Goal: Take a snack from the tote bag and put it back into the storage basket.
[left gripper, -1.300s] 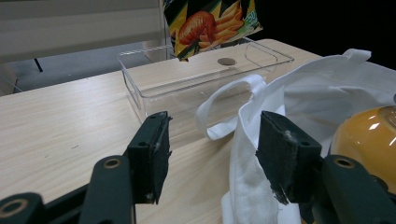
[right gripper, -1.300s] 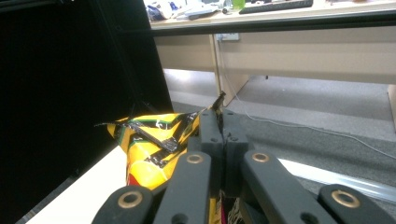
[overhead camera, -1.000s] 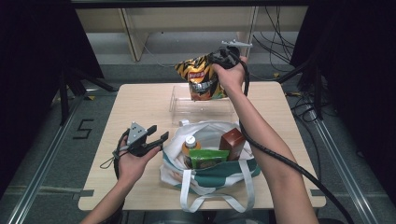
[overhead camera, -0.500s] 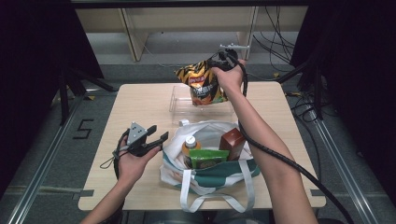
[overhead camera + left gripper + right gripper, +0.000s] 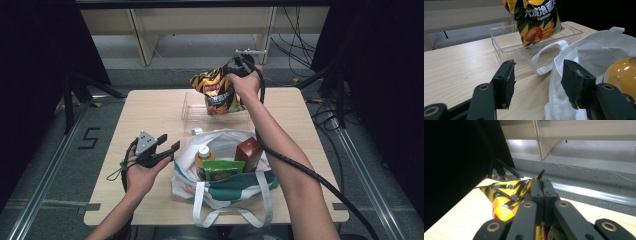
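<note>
- Yellow-and-black crinkled foil snack bag hangs by its top corner from the right gripper, above the far half of the table; in the right gripper view the two black jaws stand pressed together on the bag's crimped top seal.
- Its lower end dips into the clear, shallow rectangular plastic tray; whether it touches the tray floor cannot be told. The left gripper view shows the bag's printed face rising out of the tray, with bare tray floor left on the side nearer that gripper.
- The tray sits towards the far edge of the light wooden table, just beyond the white cloth tote bag with dark green base and white handles.
- The tote's mouth is open; inside it stand an orange-capped bottle, a green packet and a brown box.
- The left gripper is held just left of the tote, its jaws apart with nothing between them; in its own view one white handle loops ahead of them, and the tote's cloth lies against the jaw on that side.
- Bare tabletop lies wide to the left of tray and tote, out to the left edge.
</note>
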A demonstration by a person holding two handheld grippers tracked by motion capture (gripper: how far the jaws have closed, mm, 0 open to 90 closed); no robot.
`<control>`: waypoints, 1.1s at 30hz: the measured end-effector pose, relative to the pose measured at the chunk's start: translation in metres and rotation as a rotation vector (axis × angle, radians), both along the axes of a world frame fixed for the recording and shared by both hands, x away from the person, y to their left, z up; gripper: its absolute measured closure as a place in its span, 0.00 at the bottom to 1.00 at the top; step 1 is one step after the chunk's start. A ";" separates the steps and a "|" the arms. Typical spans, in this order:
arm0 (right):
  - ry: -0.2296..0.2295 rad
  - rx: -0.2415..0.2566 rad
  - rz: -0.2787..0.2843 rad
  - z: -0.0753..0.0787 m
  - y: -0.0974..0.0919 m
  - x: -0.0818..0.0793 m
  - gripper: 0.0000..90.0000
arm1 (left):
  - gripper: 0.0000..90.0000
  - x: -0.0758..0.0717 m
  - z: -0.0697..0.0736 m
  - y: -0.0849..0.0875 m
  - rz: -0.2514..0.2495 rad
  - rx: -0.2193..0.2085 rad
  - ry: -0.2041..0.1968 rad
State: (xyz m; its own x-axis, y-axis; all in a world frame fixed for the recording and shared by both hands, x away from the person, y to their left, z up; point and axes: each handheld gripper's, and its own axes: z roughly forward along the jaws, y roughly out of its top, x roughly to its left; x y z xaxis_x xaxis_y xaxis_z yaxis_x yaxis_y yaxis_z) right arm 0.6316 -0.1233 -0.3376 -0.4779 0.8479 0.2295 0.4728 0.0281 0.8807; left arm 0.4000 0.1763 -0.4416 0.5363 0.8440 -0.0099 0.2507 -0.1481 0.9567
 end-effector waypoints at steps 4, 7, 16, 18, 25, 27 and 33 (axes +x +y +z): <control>0.013 -0.002 -0.005 -0.005 -0.001 0.002 1.00 | 0.48 -0.001 0.000 -0.001 0.005 -0.008 0.005; 0.017 -0.001 -0.013 -0.007 -0.001 0.002 1.00 | 0.48 -0.001 0.000 -0.001 0.008 -0.017 0.008; 0.024 0.001 0.002 -0.006 0.001 0.004 1.00 | 0.48 0.000 -0.001 -0.001 -0.002 -0.016 0.001; 0.020 -0.004 0.001 -0.006 0.001 0.004 1.00 | 0.48 -0.001 -0.001 -0.001 0.006 -0.011 0.010; 0.020 0.001 0.015 -0.007 0.003 0.006 1.00 | 0.48 0.000 -0.001 -0.001 0.006 -0.010 0.012; 0.035 0.007 0.012 -0.007 0.004 0.006 1.00 | 0.48 -0.001 -0.001 -0.001 0.007 -0.011 0.013; 0.024 -0.017 -0.001 -0.010 -0.002 0.010 0.99 | 0.48 0.000 -0.001 -0.001 0.005 -0.010 0.011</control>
State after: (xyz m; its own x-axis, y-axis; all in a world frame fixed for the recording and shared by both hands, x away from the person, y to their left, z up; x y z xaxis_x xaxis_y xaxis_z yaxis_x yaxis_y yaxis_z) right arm 0.6416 -0.1255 -0.3471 -0.4720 0.8521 0.2260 0.4937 0.0431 0.8686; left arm 0.3997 0.1752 -0.4429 0.5317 0.8466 -0.0242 0.2622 -0.1374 0.9552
